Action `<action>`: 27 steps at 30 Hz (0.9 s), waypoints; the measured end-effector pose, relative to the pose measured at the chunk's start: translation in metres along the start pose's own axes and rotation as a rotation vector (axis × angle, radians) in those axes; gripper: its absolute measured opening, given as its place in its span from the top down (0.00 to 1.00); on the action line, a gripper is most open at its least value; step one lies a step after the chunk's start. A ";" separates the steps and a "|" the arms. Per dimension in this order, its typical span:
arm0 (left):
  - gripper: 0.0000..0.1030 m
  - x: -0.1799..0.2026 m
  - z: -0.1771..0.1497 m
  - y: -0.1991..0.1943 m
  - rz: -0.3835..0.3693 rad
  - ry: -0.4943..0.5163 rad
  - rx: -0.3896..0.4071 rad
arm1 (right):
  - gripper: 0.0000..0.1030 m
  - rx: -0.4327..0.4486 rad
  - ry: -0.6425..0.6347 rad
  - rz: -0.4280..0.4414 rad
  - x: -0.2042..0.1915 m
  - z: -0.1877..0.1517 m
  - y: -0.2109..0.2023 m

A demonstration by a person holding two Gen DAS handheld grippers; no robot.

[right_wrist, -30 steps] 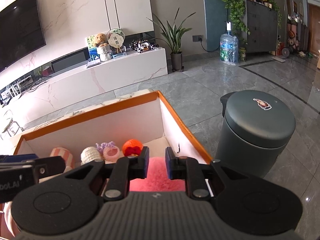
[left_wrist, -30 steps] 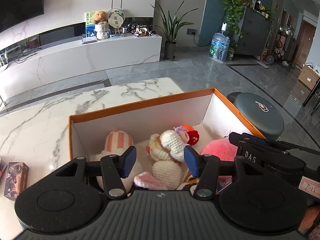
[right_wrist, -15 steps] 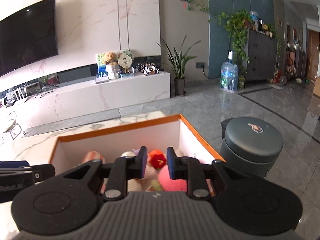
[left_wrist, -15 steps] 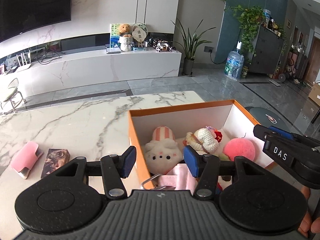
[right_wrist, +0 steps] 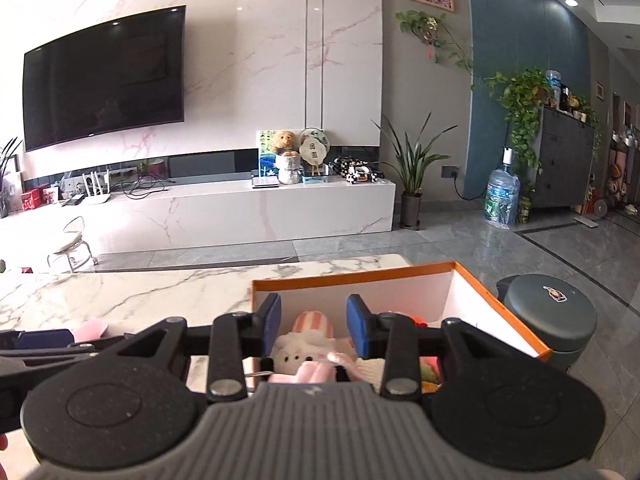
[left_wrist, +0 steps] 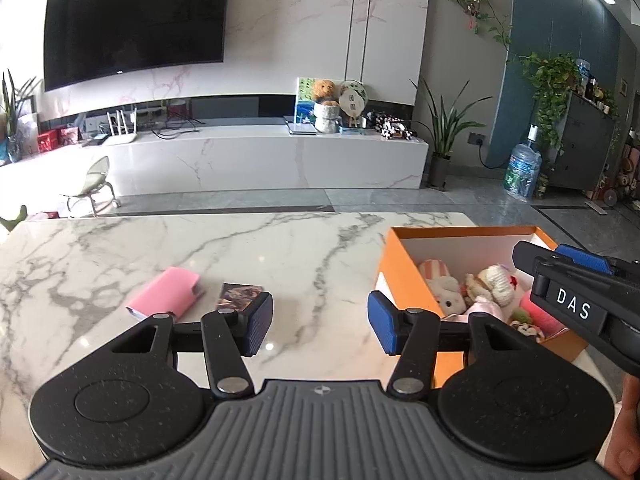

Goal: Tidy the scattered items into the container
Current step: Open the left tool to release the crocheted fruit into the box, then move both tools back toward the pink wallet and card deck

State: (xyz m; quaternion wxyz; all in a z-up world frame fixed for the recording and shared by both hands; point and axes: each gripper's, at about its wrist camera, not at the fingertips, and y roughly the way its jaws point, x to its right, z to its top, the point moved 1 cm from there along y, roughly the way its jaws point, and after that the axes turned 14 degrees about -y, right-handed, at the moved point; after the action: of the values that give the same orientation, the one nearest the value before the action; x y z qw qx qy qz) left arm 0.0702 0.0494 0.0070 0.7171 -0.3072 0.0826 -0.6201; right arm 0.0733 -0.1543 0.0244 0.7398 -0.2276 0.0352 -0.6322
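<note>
1. The left gripper hangs above the marble table with its blue-padded fingers spread wide and nothing between them.
2. The right gripper sits over the near left part of the orange box, its fingers also apart and empty (a white plush shows in the gap below them, not touched).
3. In the left wrist view the right gripper appears as a black bar with "DAS" on it, crossing above the right side of the orange box.
4. The box stands near the right end of the table, open at the top, with white inner walls.
5. Inside it lie a white plush with a pink-striped cap, a cream crocheted doll, a pink fluffy ball and a pale pink soft item at the near wall; they are packed close and touch one another.
6. 2 things lie on the table outside the box, left of the left gripper's fingers: a pink case and, just beside it on the right, a small dark printed box.
7. The near edge of the printed box is hidden behind the left finger.
8. A grey lidded bin stands on the floor just past the box's right side.
9. Part of a hand shows at the right edge of the left wrist view.
</note>
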 end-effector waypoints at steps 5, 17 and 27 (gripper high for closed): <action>0.39 -0.030 0.000 -0.010 0.023 -0.031 0.024 | 0.53 0.002 -0.070 0.033 -0.040 0.003 -0.006; 0.40 -0.095 0.001 -0.003 0.079 -0.102 0.032 | 0.46 -0.016 -0.232 0.107 -0.122 0.003 0.001; 0.39 -0.137 -0.002 0.031 0.099 -0.152 -0.041 | 0.39 -0.069 -0.290 0.180 -0.168 -0.001 0.041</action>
State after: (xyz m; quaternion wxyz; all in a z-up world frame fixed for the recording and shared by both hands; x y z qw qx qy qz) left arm 0.0655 0.1791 -0.0480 0.7447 -0.3634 0.0559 -0.5570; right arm 0.0774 0.0094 -0.0322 0.7824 -0.3375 -0.0300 -0.5225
